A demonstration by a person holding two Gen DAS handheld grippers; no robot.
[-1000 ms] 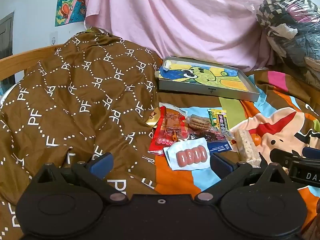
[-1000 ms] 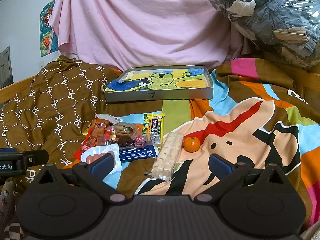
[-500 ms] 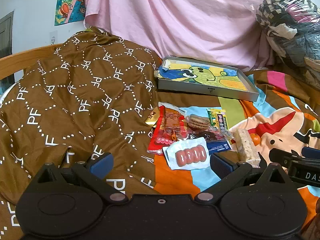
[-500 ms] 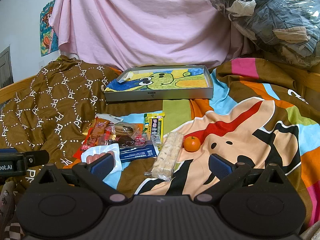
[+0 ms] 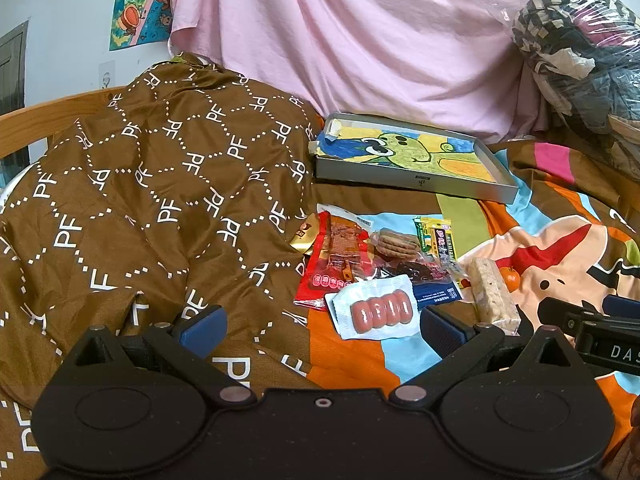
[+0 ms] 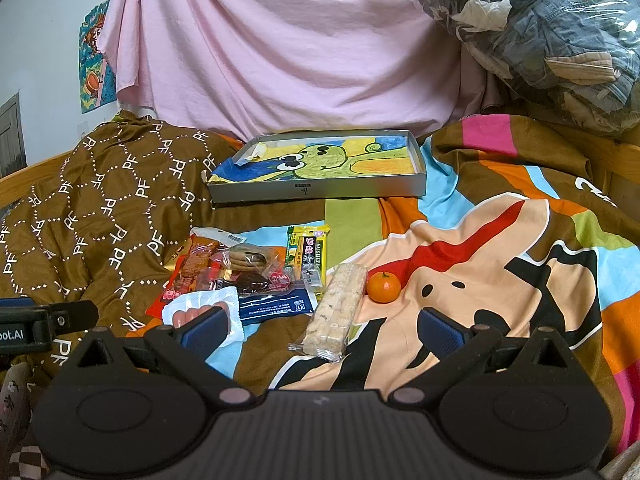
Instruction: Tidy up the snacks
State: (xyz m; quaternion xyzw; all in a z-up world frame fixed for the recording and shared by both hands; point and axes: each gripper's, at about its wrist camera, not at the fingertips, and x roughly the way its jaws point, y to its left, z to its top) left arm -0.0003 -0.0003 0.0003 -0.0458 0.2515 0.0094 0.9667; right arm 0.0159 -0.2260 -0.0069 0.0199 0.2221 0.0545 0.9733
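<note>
Bedspread [image 6: 500, 216] unchanged over the last second: snacks [image 6: 256, 276] untouched, tray [image 6: 320, 192] empty; left gripper [image 5: 320, 320] and right gripper [image 6: 320, 328] remain spread, sorting unstarted.

Brown quilt [image 5: 160, 184] repeats "PF"; yellow snack packet [image 6: 310, 256] reads "SUSHIZI".

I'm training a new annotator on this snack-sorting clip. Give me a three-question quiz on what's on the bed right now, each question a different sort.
1. True or false: the grey tray already holds a snack.
2. Multiple choice: right beside the rice cracker bar lies A) a tangerine, B) a banana, C) a cup.
3. Fill in: the left tool and right tool are both ____, gripping nothing.

Key:
1. False; only a drawing lines it.
2. A.
3. Open.
</note>
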